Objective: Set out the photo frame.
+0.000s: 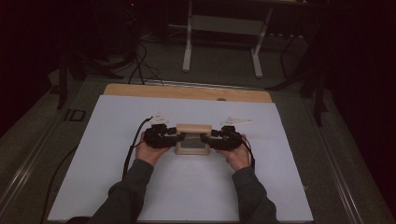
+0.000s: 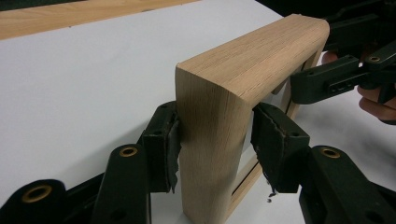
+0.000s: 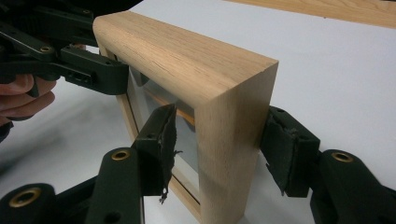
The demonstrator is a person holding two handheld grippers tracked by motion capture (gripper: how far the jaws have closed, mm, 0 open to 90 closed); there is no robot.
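A small pale wooden picture frame (image 1: 191, 128) stands upright on the white sheet, with a glass pane inside it. My left gripper (image 1: 176, 136) comes in from the left and has the frame's left post (image 2: 210, 140) between its pads, both of which lie against the wood. My right gripper (image 1: 208, 138) straddles the right post (image 3: 233, 130). Its outer pad (image 3: 287, 154) touches the wood, while its inner pad (image 3: 161, 144) stands a little off it, in front of the glass. Each gripper view also shows the other gripper, the right one (image 2: 327, 81) and the left one (image 3: 93, 70), at the frame's far post.
The white sheet (image 1: 187, 196) covers most of a wooden tabletop (image 1: 187, 92), with bare sheet around the frame. Cables trail from the left gripper over the sheet's left side (image 1: 130, 154). A white-legged stand (image 1: 222, 28) is on the dark floor beyond.
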